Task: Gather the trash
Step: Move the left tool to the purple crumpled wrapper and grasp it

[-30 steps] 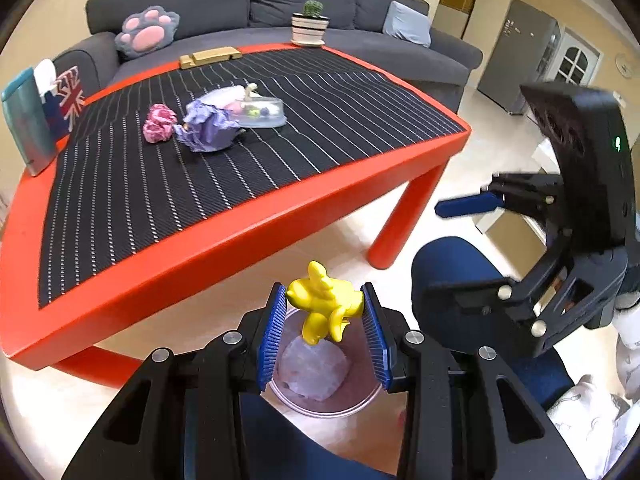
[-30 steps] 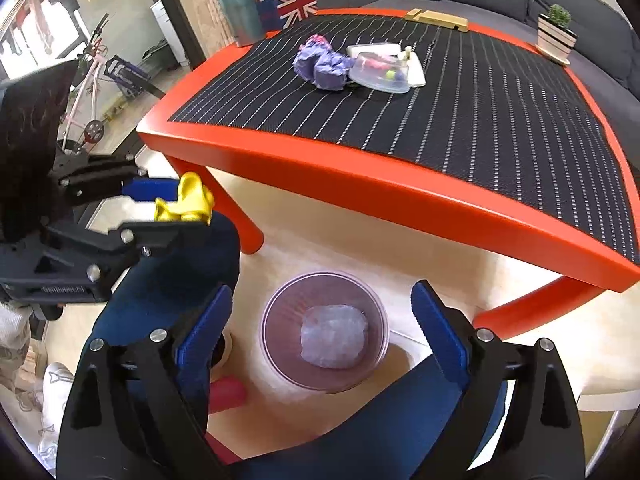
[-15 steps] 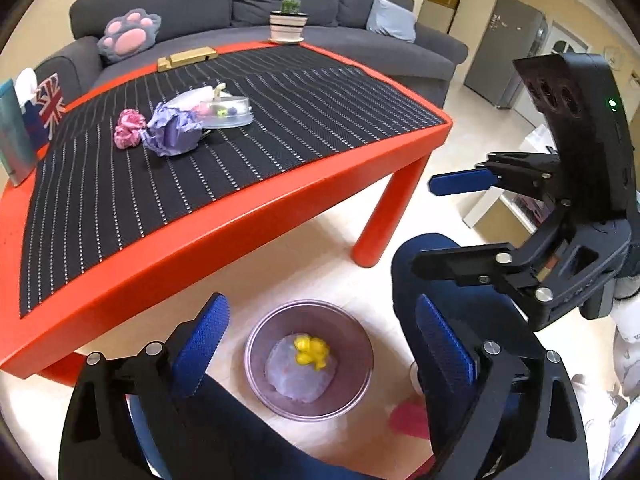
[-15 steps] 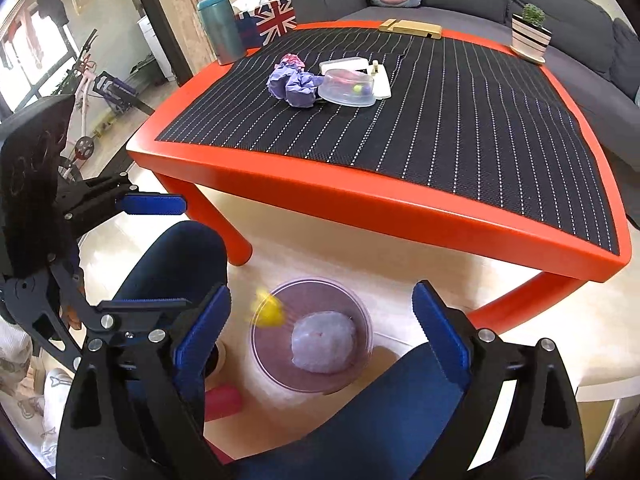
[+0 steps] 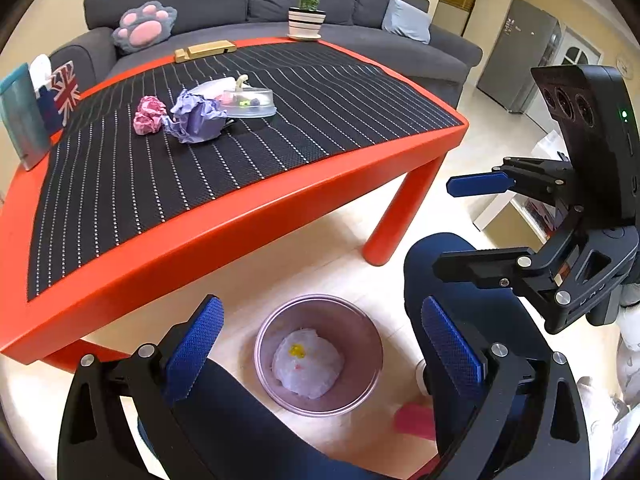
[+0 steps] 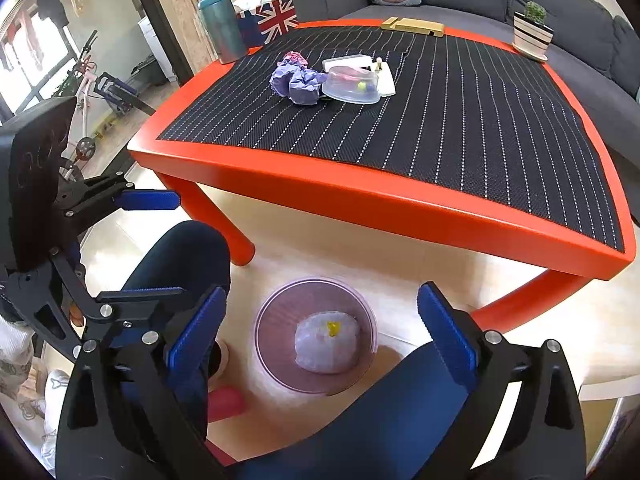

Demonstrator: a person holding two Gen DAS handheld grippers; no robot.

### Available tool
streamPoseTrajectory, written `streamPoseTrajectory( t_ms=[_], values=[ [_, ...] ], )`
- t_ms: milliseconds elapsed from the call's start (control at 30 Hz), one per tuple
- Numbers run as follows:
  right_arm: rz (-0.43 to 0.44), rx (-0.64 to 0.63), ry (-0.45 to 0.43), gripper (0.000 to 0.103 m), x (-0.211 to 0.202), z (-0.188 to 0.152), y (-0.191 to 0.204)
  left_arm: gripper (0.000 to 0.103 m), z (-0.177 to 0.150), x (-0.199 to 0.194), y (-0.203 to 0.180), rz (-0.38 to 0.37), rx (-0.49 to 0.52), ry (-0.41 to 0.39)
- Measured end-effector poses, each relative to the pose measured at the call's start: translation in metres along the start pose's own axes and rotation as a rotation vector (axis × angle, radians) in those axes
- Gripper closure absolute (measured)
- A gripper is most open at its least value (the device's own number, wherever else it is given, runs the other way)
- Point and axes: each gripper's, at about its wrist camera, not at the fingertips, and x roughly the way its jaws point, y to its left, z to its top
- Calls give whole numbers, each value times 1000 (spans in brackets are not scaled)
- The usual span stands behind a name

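The red surface (image 5: 256, 216) with its black striped mat still carries crumpled purple paper (image 5: 196, 118) and a pink wad (image 5: 147, 115) near its far left corner. The round bin (image 5: 318, 354) on the floor holds a yellow scrap (image 5: 297, 350). The left claw (image 5: 320, 344), jaws just opened, and the right claw (image 6: 320, 328) stand released and empty.

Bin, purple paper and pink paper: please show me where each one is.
bin (image 5: 362, 322): left wrist view, bare inner wall.
purple paper (image 5: 196, 116): left wrist view, middle of the wad.
pink paper (image 5: 147, 114): left wrist view, middle of the wad.
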Motion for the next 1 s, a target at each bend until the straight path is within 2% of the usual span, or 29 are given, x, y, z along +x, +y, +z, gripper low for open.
streamPoseTrajectory(
  t_ms=[433, 700, 1000],
  values=[
    [3, -12, -25, 8, -10, 15, 0, 8, 15, -17, 23, 35, -35, -44],
    [5, -26, -49, 8, -18, 42, -6, 8, 46, -28, 45, 47, -46, -75],
    [4, -27, -57, 8, -23, 65, -16, 8, 83, -20, 66, 37, -59, -64]
  ],
)
